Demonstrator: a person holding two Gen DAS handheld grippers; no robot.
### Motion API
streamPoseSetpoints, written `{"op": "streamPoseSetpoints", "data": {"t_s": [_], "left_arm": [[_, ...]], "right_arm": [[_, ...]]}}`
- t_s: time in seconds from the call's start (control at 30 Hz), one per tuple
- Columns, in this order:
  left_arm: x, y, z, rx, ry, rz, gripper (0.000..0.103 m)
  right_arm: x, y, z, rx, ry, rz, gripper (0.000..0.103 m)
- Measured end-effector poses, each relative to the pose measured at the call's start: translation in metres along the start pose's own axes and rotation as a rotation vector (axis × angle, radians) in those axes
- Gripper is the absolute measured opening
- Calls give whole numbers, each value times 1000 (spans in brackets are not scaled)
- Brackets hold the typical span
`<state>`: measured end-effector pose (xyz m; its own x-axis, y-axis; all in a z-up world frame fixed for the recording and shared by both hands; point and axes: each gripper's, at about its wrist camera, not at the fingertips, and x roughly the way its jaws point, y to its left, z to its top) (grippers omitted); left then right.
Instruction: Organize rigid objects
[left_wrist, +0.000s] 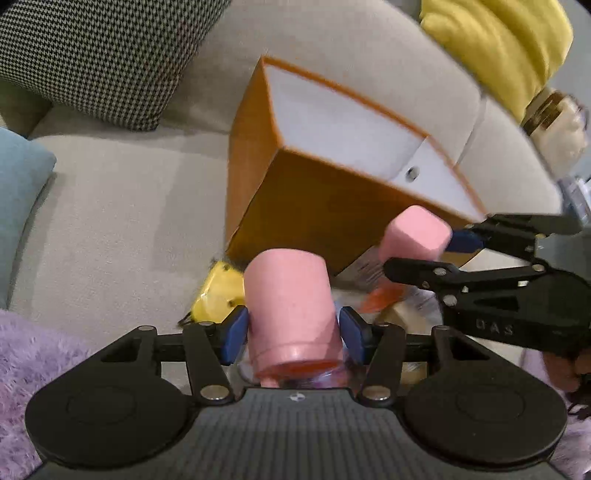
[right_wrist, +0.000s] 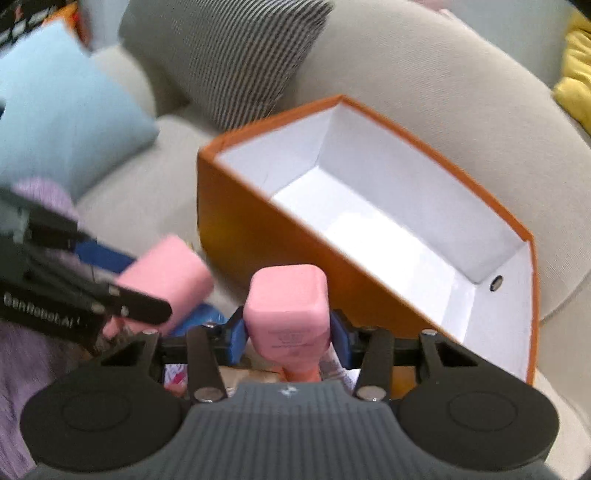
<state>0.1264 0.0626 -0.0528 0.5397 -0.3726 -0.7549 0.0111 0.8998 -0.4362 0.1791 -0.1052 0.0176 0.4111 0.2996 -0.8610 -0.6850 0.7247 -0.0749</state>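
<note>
L tool (left_wrist: 292, 328) tilts down, blue pads clamped on a smooth pink cylinder (left_wrist: 290, 306). R tool (right_wrist: 289, 334), also nose-down, grips a squarish pink bottle (right_wrist: 287, 308). Orange box (right_wrist: 369, 206), white inside, sits at 1 o'clock on the beige sofa (right_wrist: 443, 92).

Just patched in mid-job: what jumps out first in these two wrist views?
The open orange box, white inside and empty as far as visible, sits on the beige sofa. In front of it, each gripper holds a pink object: the left gripper a pink cylinder, the right gripper a squarish pink bottle.
</note>
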Motion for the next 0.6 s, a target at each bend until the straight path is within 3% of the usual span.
{"op": "streamPoseSetpoints", "data": {"t_s": [0.27,0.3,0.37,0.4,0.6], "left_arm": [[-36,-6,20,-22,-113,-35,55],[-39,-8,25,-15,-126,-37,40],[-40,-13,36,0,-134,-53,2],[-41,-14,40,4,-137,-64,10],[-35,-21,50,39,-100,-61,10]], "right_arm": [[-30,-9,17,150,-78,37,45],[-31,-10,17,162,-87,39,45],[-37,-14,22,190,-110,40,45],[-40,-17,26,202,-123,42,45],[-33,-13,35,200,-111,33,45]]}}
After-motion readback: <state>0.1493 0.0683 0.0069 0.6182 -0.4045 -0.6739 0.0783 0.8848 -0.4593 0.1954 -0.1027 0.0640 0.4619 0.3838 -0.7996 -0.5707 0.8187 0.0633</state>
